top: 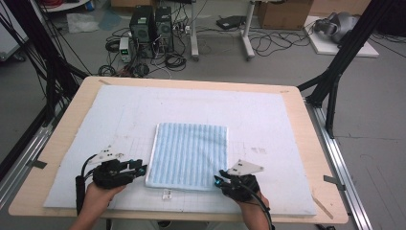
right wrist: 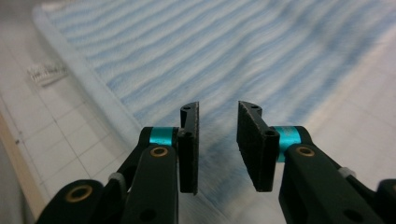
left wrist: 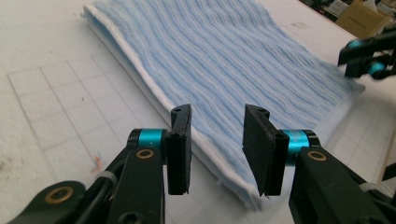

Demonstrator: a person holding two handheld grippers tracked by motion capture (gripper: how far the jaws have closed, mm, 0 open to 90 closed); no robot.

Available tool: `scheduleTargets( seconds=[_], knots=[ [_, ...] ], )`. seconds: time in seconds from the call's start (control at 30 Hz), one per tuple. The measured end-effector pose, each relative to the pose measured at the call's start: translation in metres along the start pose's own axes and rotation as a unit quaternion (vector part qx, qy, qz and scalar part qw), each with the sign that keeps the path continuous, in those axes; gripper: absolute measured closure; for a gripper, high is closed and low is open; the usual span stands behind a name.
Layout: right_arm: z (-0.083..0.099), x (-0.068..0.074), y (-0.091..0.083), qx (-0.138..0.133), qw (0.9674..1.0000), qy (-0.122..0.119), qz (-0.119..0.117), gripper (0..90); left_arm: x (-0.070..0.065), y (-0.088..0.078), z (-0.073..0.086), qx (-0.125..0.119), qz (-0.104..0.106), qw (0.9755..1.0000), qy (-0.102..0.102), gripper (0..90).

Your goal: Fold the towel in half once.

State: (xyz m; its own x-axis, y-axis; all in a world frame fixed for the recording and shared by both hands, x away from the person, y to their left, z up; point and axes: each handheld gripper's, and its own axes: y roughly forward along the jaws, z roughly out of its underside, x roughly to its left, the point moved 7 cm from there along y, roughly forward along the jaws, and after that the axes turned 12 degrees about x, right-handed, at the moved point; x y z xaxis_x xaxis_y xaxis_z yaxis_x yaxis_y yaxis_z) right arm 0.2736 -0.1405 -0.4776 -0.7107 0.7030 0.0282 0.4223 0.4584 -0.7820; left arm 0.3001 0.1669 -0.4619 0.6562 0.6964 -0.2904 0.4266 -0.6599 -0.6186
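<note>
At the near edge of the white mat [top: 268, 115] that covers the desk [top: 306, 143], I have both tools lined up on the folded towel [top: 189, 153], a blue-and-white striped one lying flat in the middle of the mat. My left hand-held gripper [top: 142, 168] sits just at the towel's near left corner, and in the left gripper view its jaws stand apart, released, with the thick white-hemmed edge of the towel [left wrist: 233, 60] running between and just beyond them. My right hand-held gripper [top: 218, 181] is at the near right corner; in the right gripper view [right wrist: 217, 140] its jaws are likewise parted and hold nothing, the striped cloth [right wrist: 210, 56] lying blurred under and ahead of them. From the left gripper view I can also see the right tool's tips [left wrist: 369, 56] across the towel's near edge.

I judge this to be the approach before a two-corner grasp, most likely to fold or lift the towel again. Neither tool has cloth in it yet. Next I need to lower each pair of jaws so one pad slips under the corner and the other stays on top, then close both together. The stack is several layers thick, so I should catch all layers at once, or the fold will come out crooked. A small white tag [top: 167, 193] lies on the mat just in front of the towel, between my hands.
</note>
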Motion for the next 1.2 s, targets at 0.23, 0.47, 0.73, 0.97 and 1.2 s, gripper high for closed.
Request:
scheduleTargets(
  seconds=[0.23, 0.47, 0.73, 0.97, 1.2],
  knots=[
    [0.010, 0.006, 0.009, 0.044, 0.9982, -0.041, 0.001, 67.0, 0.013, 0.001, -0.014, -0.011, -0.002, 0.9999, -0.010, 63.3],
    [-0.003, -0.012, -0.002, -0.011, 0.9993, 0.002, -0.035, 58.9, 0.029, 0.012, -0.039, -0.019, 0.011, 0.9997, -0.011, 63.2],
    [-0.015, -0.042, 0.005, -0.027, 0.9989, 0.029, -0.026, 58.9, 0.051, 0.046, -0.076, -0.011, -0.007, 0.9998, 0.012, 72.4],
    [-0.023, -0.055, 0.010, -0.030, 0.9986, 0.039, -0.022, 57.7, 0.066, 0.087, -0.095, 0.020, -0.011, 0.9997, 0.010, 80.6],
    [-0.022, -0.062, 0.012, -0.028, 0.9982, 0.051, -0.016, 56.5, 0.080, 0.114, -0.087, 0.063, -0.050, 0.9968, 0.002, 82.2]
  ],
)
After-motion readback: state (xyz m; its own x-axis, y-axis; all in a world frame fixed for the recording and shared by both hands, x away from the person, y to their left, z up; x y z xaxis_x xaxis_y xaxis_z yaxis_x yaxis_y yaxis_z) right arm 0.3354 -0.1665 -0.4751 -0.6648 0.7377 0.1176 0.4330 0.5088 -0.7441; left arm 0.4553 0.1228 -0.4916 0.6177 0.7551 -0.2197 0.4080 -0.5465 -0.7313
